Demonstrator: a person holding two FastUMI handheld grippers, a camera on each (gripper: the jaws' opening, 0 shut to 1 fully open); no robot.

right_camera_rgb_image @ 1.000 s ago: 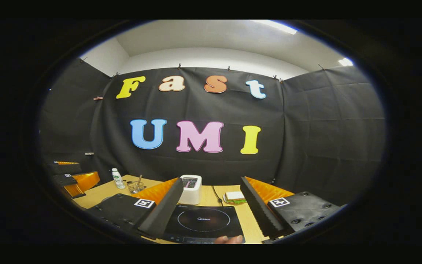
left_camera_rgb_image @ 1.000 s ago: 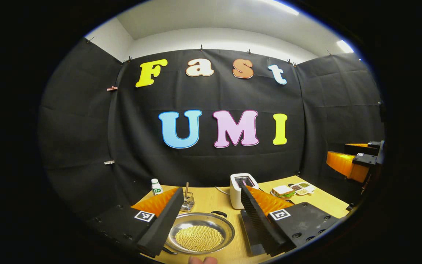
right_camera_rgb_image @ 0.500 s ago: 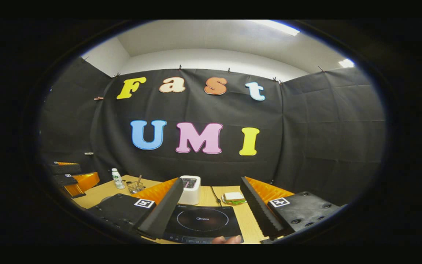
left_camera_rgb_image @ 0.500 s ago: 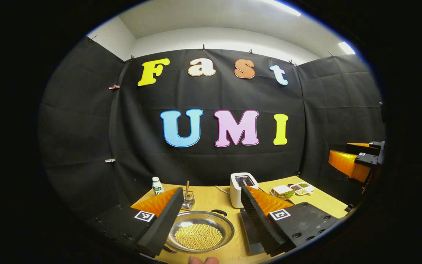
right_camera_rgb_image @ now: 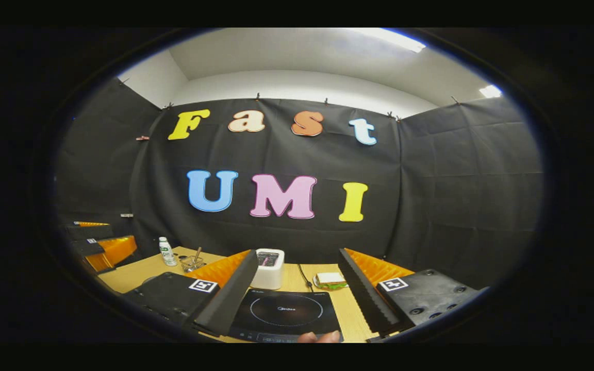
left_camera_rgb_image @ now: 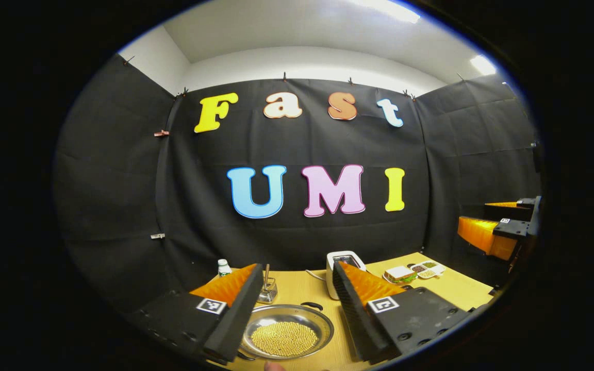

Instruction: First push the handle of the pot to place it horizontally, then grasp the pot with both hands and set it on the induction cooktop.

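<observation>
1. The tabletop [left_camera_rgb_image: 302, 286] is being shown along the bottom of both views, and in the left gripper view it is now sitting a little lower in the frame than a second ago; the left camera is being tipped slightly upward, so no descent toward the work is judged to have begun.
2. The induction cooktop [right_camera_rgb_image: 284, 312] is being framed at the bottom centre of the right gripper view, bare, and its place there is barely changed.
3. The pot [left_camera_rgb_image: 286, 337] is being seen at the bottom centre of the left gripper view, resting on the tabletop with pale beans inside; its dark handle [left_camera_rgb_image: 311, 305] is lying at the far rim, untouched, so the push is still to be made.
4. The left gripper [left_camera_rgb_image: 297, 309] is being held above the pot, fingers spread wide and gripping nothing.
5. The right gripper [right_camera_rgb_image: 297, 299] is being held level over the cooktop, likewise wide apart and empty.
</observation>
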